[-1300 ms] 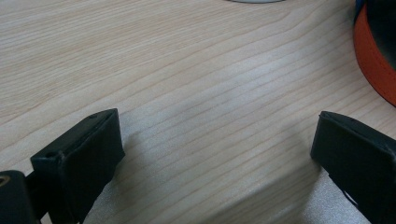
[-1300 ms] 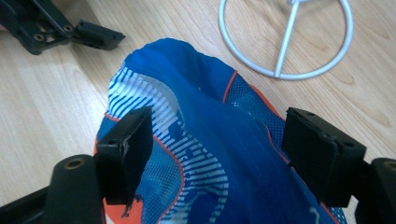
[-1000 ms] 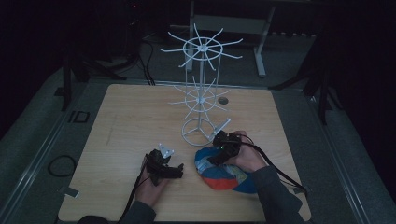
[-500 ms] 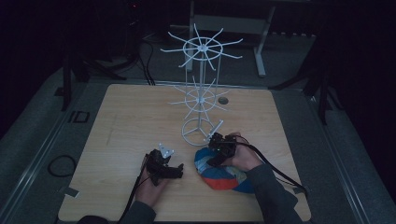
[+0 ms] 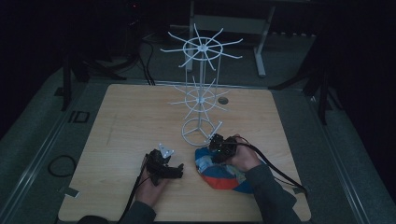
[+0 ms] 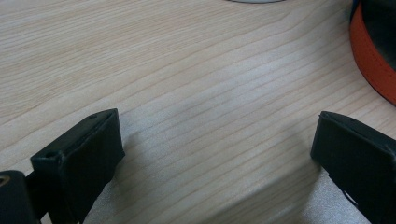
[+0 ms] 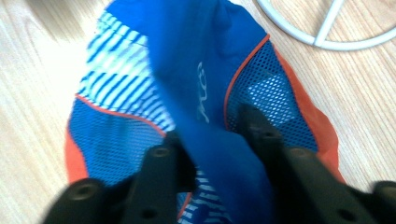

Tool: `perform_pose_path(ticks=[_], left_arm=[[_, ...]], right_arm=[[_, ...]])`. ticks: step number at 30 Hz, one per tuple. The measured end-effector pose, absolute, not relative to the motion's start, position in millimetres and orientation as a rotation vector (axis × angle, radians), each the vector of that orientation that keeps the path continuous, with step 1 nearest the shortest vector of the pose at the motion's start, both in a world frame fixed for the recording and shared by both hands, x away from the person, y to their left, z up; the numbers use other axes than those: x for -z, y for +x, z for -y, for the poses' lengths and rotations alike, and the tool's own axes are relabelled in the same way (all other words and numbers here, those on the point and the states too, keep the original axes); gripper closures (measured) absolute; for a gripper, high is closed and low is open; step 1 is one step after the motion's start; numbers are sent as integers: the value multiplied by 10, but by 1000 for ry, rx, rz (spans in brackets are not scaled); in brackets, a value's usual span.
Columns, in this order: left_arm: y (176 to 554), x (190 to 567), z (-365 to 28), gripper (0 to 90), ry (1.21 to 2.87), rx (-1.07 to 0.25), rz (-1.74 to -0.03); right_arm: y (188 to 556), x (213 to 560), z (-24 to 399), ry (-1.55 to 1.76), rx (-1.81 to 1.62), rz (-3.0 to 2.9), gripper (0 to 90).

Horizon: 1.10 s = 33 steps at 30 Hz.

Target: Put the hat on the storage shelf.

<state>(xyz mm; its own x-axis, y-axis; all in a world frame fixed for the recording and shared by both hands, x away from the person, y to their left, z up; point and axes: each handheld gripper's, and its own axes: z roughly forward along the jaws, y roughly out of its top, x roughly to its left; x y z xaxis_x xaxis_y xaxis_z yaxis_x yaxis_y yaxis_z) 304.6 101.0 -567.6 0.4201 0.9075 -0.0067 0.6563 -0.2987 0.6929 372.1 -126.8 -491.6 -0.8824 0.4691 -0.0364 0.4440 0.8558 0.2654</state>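
Observation:
A blue, orange and white-striped mesh cap point(image 5: 219, 173) lies on the wooden table point(image 5: 130, 121) near its front edge. In the right gripper view, my right gripper point(image 7: 212, 140) is shut on a raised fold of the cap's blue fabric point(image 7: 140, 70). From above, that right gripper point(image 5: 216, 151) sits over the cap's far edge. My left gripper point(image 5: 179, 171) rests low on the table just left of the cap. Its jaws are open wide point(image 6: 215, 154) over bare wood, and the cap's orange rim point(image 6: 369, 56) shows at the upper right.
A white wire rack point(image 5: 201, 93) with two tiers of spoke arms stands just behind the cap. Its ring base point(image 7: 322, 39) lies close to the right gripper. A small round hole point(image 5: 223, 100) is in the table behind it. Cables trail off the front edge.
The right gripper has shifted a little left and down onto the cap, which now looks more bunched. The left gripper has stayed put.

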Motion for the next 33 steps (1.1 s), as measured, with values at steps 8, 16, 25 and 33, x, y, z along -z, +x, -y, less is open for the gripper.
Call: perform_pose_path(ticks=[8, 16, 25, 33], left_arm=[[3046, 5676, -1009, 26, 2056, -522, -1318], [3046, 5674, -1010, 26, 2057, -519, -1319], [3045, 5674, -1009, 26, 2057, -518, -1320], [3045, 5674, -1009, 26, 2057, -518, -1320]], right_arm=[[3671, 4655, 1450, 749, -547, -2885, 873], [3576, 4420, 1718, 775, -730, -2823, 881], [3469, 4264, 1998, 805, -889, -2746, 881], [3418, 4150, 2151, 838, -962, -2687, 880]])
